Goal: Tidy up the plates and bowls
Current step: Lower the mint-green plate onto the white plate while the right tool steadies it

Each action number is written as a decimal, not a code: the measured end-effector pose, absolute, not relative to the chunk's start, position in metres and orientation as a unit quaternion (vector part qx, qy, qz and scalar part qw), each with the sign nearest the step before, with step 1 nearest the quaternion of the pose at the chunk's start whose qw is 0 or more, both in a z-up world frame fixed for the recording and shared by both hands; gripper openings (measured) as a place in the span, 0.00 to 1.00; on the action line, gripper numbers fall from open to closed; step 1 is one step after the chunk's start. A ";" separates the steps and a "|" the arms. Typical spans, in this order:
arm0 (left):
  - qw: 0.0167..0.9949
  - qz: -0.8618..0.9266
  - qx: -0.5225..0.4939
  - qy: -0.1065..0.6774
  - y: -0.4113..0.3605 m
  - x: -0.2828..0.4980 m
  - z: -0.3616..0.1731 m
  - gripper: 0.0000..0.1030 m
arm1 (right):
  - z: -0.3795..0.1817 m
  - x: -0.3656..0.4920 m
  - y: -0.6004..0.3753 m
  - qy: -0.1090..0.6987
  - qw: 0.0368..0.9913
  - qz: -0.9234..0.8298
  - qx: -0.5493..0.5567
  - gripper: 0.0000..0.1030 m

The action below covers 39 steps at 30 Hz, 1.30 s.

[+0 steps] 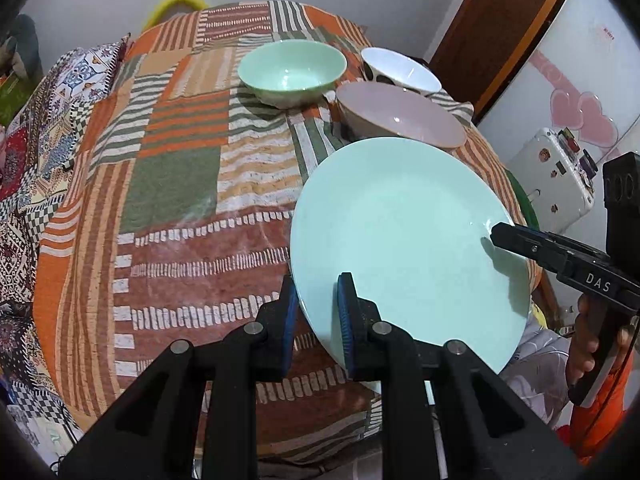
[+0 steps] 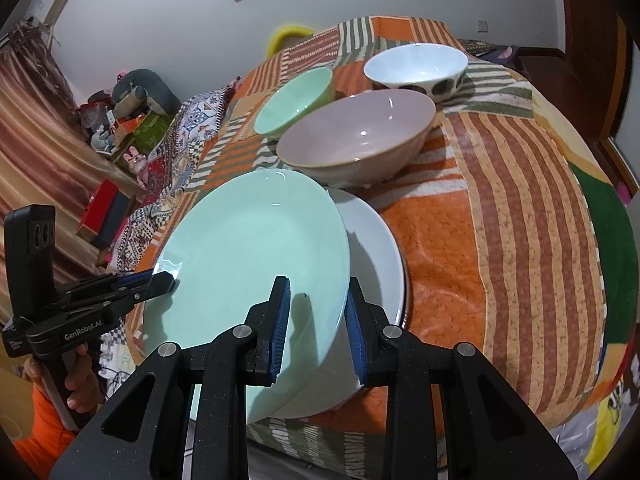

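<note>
Mint plate (image 1: 400, 232) tilted, lifted off patterned worktop (image 1: 172, 184); left gripper (image 1: 318, 312) jaws astride near rim, apparently clamped; right gripper (image 1: 496, 236) at far rim.

Right wrist: right gripper (image 2: 316, 312) jaws apart astride rim, not pinching; white plate (image 2: 380, 248) beneath. Stacking step; next, lower squarely, release.

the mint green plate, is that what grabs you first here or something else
Yes: the mint green plate fills the foreground, tilted, lying partly over a white plate, with the left gripper at its left rim and the right gripper straddling its near edge. Behind it three bowls cluster on the patchwork cloth: pink bowl nearest, green bowl and white spotted bowl beyond.
</note>
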State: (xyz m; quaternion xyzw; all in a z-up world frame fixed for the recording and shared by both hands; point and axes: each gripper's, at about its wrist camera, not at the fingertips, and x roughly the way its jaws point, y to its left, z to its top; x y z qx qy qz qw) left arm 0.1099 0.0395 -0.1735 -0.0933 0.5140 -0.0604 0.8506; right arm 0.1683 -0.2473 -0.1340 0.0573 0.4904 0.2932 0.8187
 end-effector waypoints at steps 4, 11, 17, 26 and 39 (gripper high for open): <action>0.843 -0.063 -0.090 0.526 0.035 0.113 -0.181 0.18 | -0.138 0.167 -0.251 0.496 0.817 0.288 0.057 0.24; 0.837 -0.062 -0.076 0.538 0.025 0.120 -0.189 0.18 | -0.144 0.168 -0.255 0.503 0.817 0.277 0.058 0.24; 0.827 -0.062 -0.078 0.553 0.024 0.128 -0.199 0.18 | -0.147 0.172 -0.256 0.506 0.817 0.272 0.057 0.24; 0.826 -0.061 -0.065 0.557 0.021 0.131 -0.202 0.19 | -0.150 0.175 -0.255 0.510 0.816 0.266 0.060 0.24; 0.826 -0.053 -0.052 0.559 0.023 0.133 -0.200 0.19 | -0.149 0.173 -0.239 0.497 0.829 0.255 -0.006 0.25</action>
